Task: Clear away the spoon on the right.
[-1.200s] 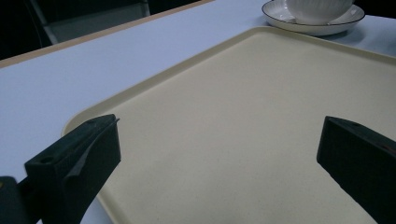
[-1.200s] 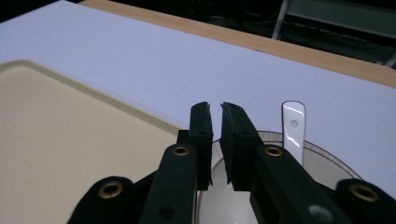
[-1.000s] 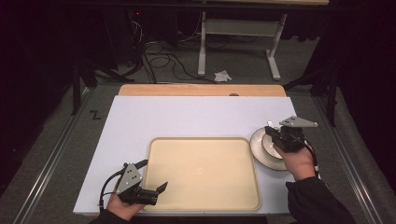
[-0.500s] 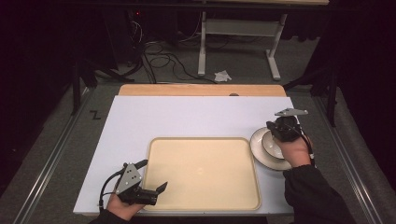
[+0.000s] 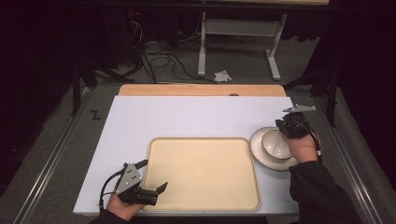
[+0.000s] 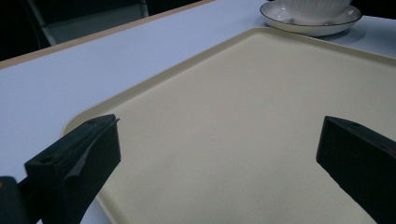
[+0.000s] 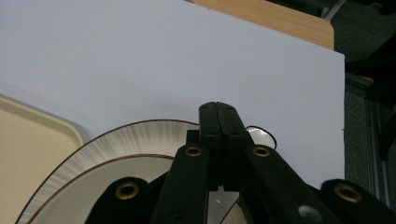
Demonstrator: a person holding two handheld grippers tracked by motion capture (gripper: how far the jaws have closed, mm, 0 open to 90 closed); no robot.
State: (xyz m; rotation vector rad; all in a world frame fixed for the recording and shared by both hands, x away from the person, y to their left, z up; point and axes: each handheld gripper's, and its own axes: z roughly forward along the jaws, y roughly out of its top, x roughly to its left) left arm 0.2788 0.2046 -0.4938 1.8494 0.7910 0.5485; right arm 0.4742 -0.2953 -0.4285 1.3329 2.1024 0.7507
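Left tongs point(image 5: 154, 177) sit at the tabletop's near-left edge, jaws spread wide, held from below by a hand point(image 5: 122, 205). Right tongs point(image 5: 282, 130), near the right edge, have jaws pressed together.

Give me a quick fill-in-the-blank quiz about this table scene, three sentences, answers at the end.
The bowl sits on a ____.
The left tongs hover open over the tray's near-____ corner.
The right tongs are ____, above the bowl.
Answers: plate; left; shut
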